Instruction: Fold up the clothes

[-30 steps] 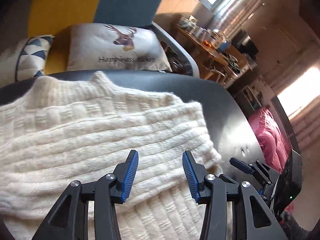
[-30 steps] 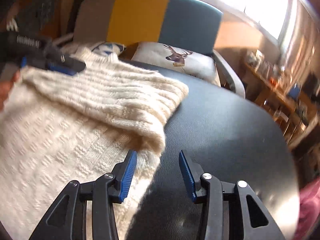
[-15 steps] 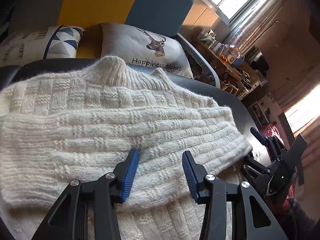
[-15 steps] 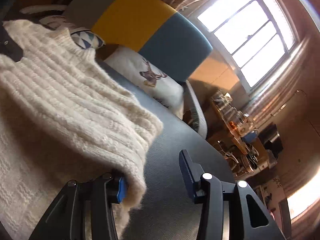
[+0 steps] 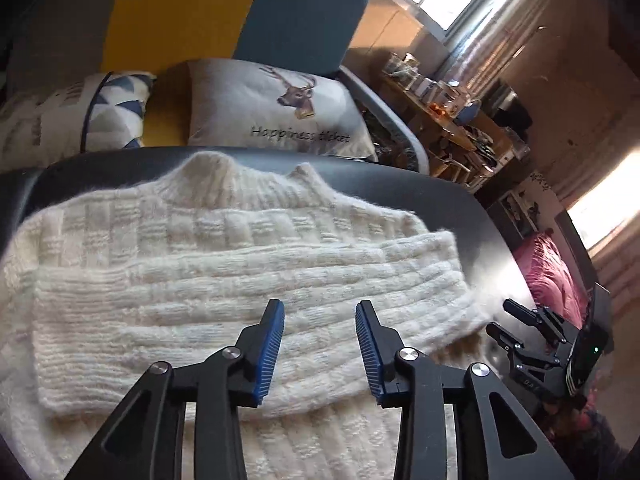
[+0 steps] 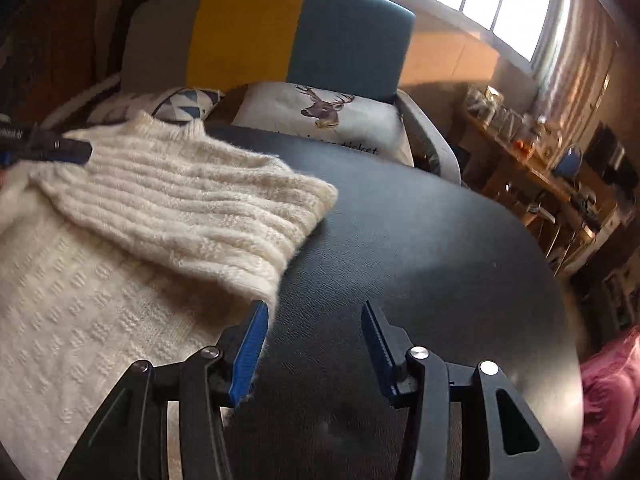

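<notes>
A cream knitted sweater (image 5: 208,292) lies flat on a round black table (image 5: 400,196), collar towards the sofa, with a ribbed sleeve (image 5: 256,280) folded across its chest. My left gripper (image 5: 320,344) hovers open just above that sleeve, nothing between its blue pads. My right gripper (image 6: 314,344) is open over the bare table at the sweater's right edge, its left pad beside the sleeve cuff (image 6: 256,276). The right gripper (image 5: 532,336) shows at the sweater's right in the left wrist view. The left gripper's tip (image 6: 48,148) shows near the collar in the right wrist view.
Behind the table (image 6: 420,240) stands a sofa with a yellow and teal back (image 6: 300,36) and two cushions, one with a deer print (image 5: 280,108). A cluttered wooden shelf (image 6: 532,152) runs along the right wall. A pink fabric heap (image 5: 548,276) lies beyond the table's right edge.
Both views shifted as the grippers moved over the sweater. The right gripper tilted up, then came back down level at the sleeve cuff. The sleeve stays folded across the chest.
</notes>
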`<action>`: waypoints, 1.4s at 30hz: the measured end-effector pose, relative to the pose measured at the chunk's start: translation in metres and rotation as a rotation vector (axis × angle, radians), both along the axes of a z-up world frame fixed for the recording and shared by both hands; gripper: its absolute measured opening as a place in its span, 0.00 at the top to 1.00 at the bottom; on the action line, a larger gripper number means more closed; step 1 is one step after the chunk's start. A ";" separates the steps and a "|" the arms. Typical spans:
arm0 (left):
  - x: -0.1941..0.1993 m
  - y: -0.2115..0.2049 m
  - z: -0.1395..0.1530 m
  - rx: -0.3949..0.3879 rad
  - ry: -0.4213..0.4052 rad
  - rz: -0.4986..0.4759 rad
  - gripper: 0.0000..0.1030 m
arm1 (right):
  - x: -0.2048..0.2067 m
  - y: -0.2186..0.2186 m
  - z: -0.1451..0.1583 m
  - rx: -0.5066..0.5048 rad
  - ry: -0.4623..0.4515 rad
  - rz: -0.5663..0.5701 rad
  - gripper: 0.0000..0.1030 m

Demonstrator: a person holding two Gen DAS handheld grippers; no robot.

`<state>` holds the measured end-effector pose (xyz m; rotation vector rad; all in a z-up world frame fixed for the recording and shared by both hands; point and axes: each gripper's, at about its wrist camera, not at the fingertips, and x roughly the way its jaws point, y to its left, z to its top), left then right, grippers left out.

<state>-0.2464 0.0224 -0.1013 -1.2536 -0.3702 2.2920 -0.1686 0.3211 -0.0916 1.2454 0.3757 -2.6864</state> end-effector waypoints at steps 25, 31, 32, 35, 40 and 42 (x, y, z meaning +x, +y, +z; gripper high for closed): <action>0.019 0.135 -0.047 0.206 -0.172 -0.230 0.59 | -0.156 0.020 -0.050 -0.729 -0.419 -0.019 0.69; 0.037 0.031 -0.014 0.272 -0.087 0.018 0.53 | -0.138 -0.001 -0.023 -0.597 -0.352 0.037 0.63; 0.040 0.005 -0.010 0.259 -0.072 0.091 0.53 | -0.132 -0.008 -0.017 -0.574 -0.338 0.062 0.63; 0.046 -0.079 -0.006 0.206 -0.044 0.328 0.49 | -0.117 -0.029 -0.010 -0.525 -0.335 0.132 0.63; 0.041 -0.179 -0.013 0.140 -0.083 0.554 0.44 | -0.105 -0.052 -0.026 -0.478 -0.387 0.147 0.59; 0.037 -0.194 -0.021 0.158 -0.107 0.532 0.42 | -0.104 -0.052 -0.033 -0.495 -0.393 0.123 0.59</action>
